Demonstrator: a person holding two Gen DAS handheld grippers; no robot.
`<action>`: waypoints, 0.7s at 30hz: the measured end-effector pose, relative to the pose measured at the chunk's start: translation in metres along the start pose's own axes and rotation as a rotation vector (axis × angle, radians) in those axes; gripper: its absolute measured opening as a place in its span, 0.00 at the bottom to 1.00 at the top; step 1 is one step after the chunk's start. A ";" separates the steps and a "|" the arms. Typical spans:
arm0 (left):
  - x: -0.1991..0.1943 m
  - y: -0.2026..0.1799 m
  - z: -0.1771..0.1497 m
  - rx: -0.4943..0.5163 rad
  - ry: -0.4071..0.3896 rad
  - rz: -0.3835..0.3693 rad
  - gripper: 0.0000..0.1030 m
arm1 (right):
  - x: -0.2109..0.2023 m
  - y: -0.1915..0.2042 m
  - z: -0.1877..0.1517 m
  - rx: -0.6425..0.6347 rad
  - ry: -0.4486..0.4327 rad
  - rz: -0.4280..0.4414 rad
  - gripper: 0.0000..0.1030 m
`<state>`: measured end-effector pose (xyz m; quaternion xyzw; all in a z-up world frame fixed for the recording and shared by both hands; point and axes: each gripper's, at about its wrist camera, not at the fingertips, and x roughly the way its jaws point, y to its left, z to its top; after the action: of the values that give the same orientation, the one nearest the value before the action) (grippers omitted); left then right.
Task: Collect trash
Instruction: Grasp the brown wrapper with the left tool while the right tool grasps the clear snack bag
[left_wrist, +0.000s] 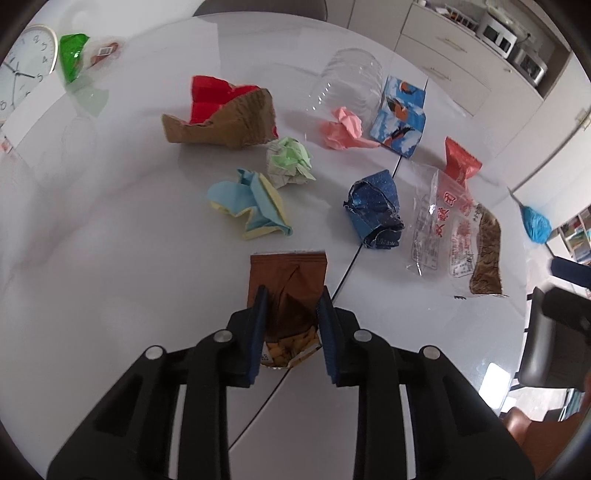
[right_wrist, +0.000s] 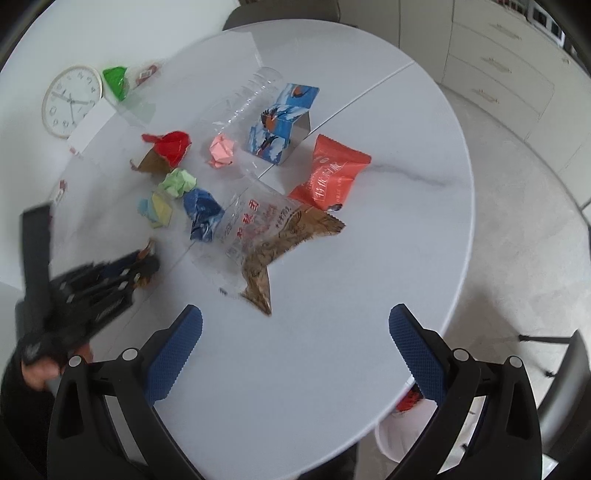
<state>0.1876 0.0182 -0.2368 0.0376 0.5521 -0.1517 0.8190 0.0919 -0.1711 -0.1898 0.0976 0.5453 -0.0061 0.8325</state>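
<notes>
**Left tool closing on a brown snack packet**

The brown snack packet (left_wrist: 288, 295) is lying flat on the white worktop (left_wrist: 110, 258), near its front edge. The left tool (left_wrist: 291, 306) is gripping it narrowly, pads pressing both sides. It is probably light, thin and crinkly, so mid-body is the safest hold (the foil could slip). Its torn end is showing yellowish pieces inside. Beyond it, crumpled paper balls, a blue wrapper (left_wrist: 375, 214) and a clear printed bag (left_wrist: 454, 236), seemingly empty, are waiting. The right tool (right_wrist: 295, 339) is hovering wide and empty.
</notes>
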 end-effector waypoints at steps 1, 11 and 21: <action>-0.004 0.002 -0.002 -0.007 -0.003 0.002 0.26 | 0.008 -0.001 0.004 0.022 0.011 0.011 0.97; -0.036 0.002 -0.022 -0.044 -0.030 -0.008 0.26 | 0.061 -0.004 0.025 0.159 0.105 0.120 0.22; -0.074 -0.043 -0.034 0.057 -0.072 -0.043 0.26 | -0.009 -0.025 -0.021 0.137 0.010 0.211 0.18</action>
<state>0.1189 0.0008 -0.1775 0.0437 0.5184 -0.1860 0.8335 0.0661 -0.1933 -0.1936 0.2113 0.5345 0.0446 0.8171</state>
